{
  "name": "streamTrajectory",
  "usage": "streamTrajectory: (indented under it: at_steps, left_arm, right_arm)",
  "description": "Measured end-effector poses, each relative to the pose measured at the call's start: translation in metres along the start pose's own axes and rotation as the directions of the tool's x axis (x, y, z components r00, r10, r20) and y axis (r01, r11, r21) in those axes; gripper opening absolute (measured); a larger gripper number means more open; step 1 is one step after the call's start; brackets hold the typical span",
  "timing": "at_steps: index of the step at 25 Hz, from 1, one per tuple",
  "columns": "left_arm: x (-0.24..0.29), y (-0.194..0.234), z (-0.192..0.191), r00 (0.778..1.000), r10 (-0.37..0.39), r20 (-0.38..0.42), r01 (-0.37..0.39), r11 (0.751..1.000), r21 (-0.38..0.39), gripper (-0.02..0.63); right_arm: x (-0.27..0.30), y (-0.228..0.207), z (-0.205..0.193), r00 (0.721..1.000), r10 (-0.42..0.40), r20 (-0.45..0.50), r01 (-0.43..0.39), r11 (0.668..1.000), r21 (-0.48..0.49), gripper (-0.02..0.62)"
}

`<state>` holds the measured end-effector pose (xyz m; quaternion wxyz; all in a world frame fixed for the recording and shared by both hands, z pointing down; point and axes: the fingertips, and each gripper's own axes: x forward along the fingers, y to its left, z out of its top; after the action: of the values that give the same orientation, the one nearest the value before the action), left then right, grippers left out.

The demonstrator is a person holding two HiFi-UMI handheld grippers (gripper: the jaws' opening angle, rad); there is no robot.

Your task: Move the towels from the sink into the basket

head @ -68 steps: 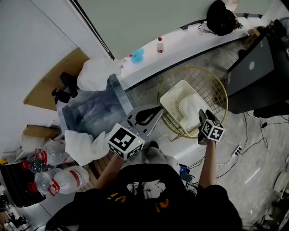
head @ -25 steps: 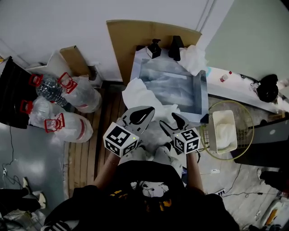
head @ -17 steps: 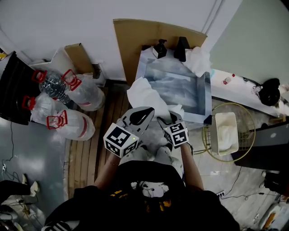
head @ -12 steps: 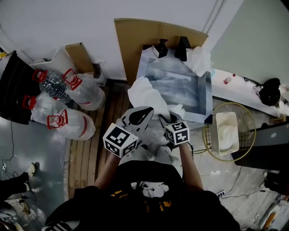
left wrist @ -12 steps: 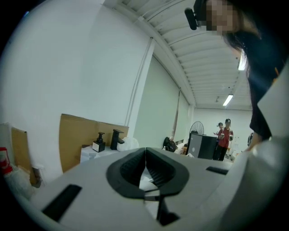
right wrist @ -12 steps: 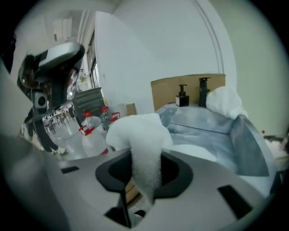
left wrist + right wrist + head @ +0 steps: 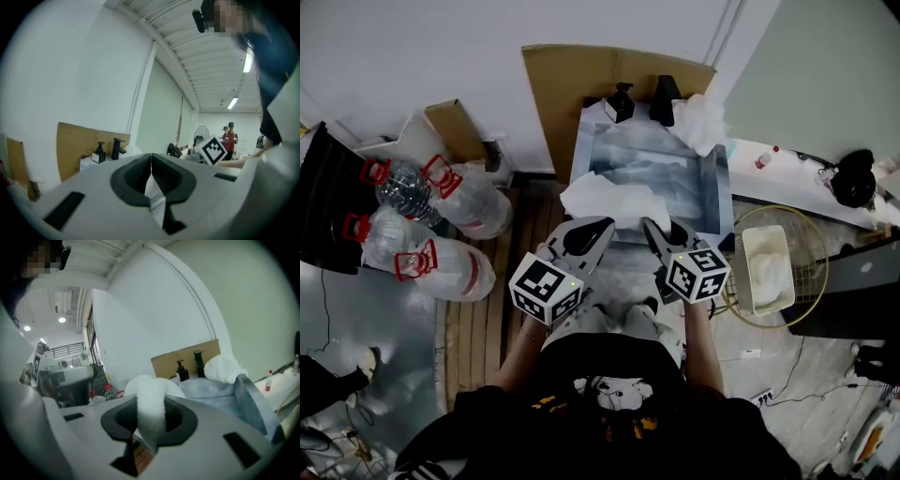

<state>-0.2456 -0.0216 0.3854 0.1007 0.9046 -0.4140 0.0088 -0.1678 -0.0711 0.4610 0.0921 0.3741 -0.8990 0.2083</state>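
Note:
A white towel is bunched over the front edge of the steel sink, and both grippers hold it. My left gripper is shut on a thin fold of the towel. My right gripper has just been closing and is shut on a thick fold of the towel. A second white towel lies at the sink's back right corner, also visible in the right gripper view. To the right, the gold wire basket holds a white crate with a towel in it.
A black tap and soap dispenser stand behind the sink against cardboard. Large water bottles lie on the floor at left. A white counter runs behind the basket. Two people stand far off.
My right gripper came from the basket to the sink's front, shut on the towel and rose. The towel, which hung down over the sink edge, is now lifted and bunched.

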Motion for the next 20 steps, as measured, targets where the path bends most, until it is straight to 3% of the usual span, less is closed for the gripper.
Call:
streamTrajectory:
  at_steps: [9, 20]
  left_arm:
    - [0.031, -0.017, 0.008, 0.994, -0.110, 0.005, 0.110, 0.994, 0.014, 0.008]
    - [0.091, -0.064, 0.009, 0.969, -0.248, -0.015, 0.249, 0.968, 0.021, 0.008]
  right_arm:
    - [-0.061, -0.023, 0.063, 0.979, -0.114, 0.170, 0.109, 0.993, 0.038, 0.069]
    - [-0.149, -0.083, 0.101, 0.911, -0.275, 0.308, 0.262, 0.961, 0.085, 0.067]
